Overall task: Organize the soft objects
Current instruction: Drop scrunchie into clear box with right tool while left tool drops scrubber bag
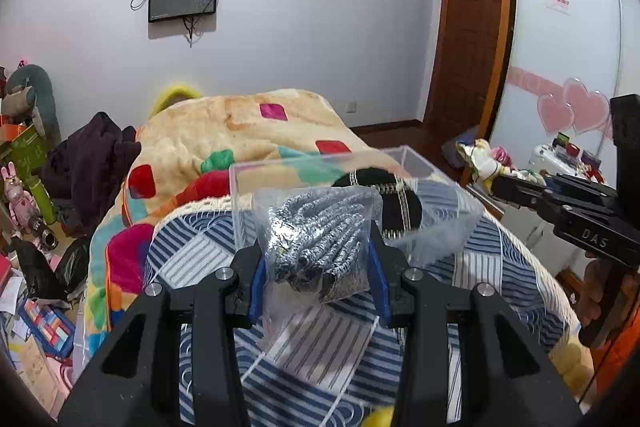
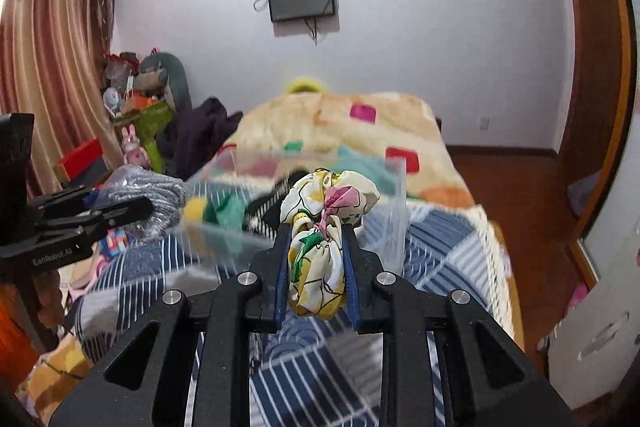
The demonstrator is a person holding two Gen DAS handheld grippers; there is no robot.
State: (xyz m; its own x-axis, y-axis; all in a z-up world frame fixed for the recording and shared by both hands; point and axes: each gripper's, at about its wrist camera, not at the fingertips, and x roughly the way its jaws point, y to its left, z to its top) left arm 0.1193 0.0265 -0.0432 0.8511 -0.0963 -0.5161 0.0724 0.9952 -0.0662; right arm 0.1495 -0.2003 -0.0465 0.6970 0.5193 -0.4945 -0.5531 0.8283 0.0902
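My left gripper (image 1: 316, 247) is shut on a clear plastic bag of grey-and-white knit fabric (image 1: 316, 227), held above the bed just in front of a clear plastic box (image 1: 436, 227). The box holds a black striped cloth (image 1: 384, 187). My right gripper (image 2: 314, 231) is shut on a bunched cream floral scarf (image 2: 320, 251), also held near the box (image 2: 394, 211). In the right wrist view the left gripper (image 2: 132, 211) and its bag (image 2: 160, 195) show at the left. In the left wrist view the right gripper (image 1: 504, 187) and scarf (image 1: 480, 157) show at the right.
The box stands on a blue-and-white striped quilt (image 1: 320, 343) over a colourful blanket (image 1: 240, 131). A dark garment (image 1: 88, 155) and clutter (image 1: 32, 187) lie left of the bed. A wooden door (image 1: 468, 39) and floor are at the right.
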